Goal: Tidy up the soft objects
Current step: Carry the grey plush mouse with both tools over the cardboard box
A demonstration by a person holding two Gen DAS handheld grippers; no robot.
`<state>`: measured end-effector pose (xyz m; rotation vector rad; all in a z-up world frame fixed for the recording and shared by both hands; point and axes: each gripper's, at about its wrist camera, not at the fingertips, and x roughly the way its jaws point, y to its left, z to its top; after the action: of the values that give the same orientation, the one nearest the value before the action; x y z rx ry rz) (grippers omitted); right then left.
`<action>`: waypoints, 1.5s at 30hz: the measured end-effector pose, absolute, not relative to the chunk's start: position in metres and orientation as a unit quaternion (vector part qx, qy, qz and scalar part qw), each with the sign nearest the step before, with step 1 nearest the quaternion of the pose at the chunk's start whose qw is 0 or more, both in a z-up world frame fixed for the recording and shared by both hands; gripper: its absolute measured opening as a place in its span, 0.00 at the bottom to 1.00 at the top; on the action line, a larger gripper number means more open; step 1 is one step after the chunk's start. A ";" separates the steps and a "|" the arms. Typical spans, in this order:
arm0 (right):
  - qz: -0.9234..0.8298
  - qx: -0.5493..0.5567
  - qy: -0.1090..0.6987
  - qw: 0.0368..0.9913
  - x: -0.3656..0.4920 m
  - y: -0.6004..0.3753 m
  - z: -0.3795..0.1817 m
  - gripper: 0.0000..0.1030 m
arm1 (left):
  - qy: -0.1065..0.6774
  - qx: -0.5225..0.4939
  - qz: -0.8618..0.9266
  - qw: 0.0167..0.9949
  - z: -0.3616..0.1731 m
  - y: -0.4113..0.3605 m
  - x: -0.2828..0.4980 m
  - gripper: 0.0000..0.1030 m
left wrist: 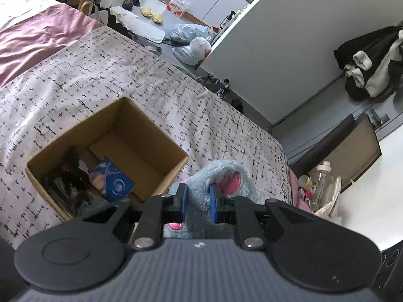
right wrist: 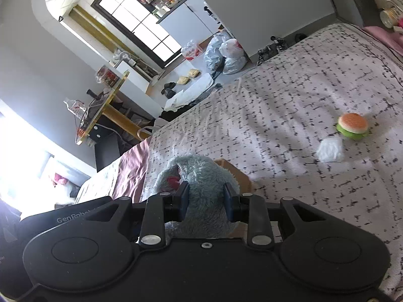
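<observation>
- Setting: a bed covered by a pale sheet with black dashes, a pink blanket at its far end, grey floor and white walls beyond.
- Blue plush toy: fluffy, with pink patches, held above the sheet just beside the cardboard box; in the right wrist view the same plush toy covered part of the box's rim.
- Left gripper: fingers drawn narrow, blue pads pinching a fold of the toy's fur.
- Right gripper: fingers set moderately apart, clamped on the toy's rounded body from both sides.
- Cardboard box: open-topped, resting on the sheet; inside lay a blue packet and dark items too unclear to identify.
- Toy hamburger: on the sheet, well apart from the plush toy, with a white fluffy wad just beside it.
- Background: plastic bags and yellow slippers on the floor.
</observation>
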<state>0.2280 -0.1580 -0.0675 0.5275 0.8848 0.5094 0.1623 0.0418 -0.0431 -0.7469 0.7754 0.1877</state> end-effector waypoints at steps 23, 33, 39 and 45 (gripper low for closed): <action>0.258 0.220 0.437 0.833 0.251 -0.065 -0.069 0.28 | 0.364 -0.381 0.116 0.842 -0.055 0.135 0.172 0.17; 0.242 0.223 0.464 0.822 0.271 -0.046 -0.090 0.32 | 0.374 -0.373 0.131 0.839 -0.079 0.150 0.191 0.14; 0.231 0.226 0.476 0.818 0.281 -0.044 -0.101 0.32 | 0.386 -0.372 0.142 0.832 -0.096 0.155 0.204 0.13; 0.209 0.234 0.480 0.819 0.287 -0.056 -0.107 0.32 | 0.398 -0.366 0.151 0.828 -0.108 0.159 0.216 0.14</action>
<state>0.2870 -0.0562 -0.1072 0.4974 1.0221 0.4456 0.2162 0.1589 -0.1080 -0.7773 0.8444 0.3212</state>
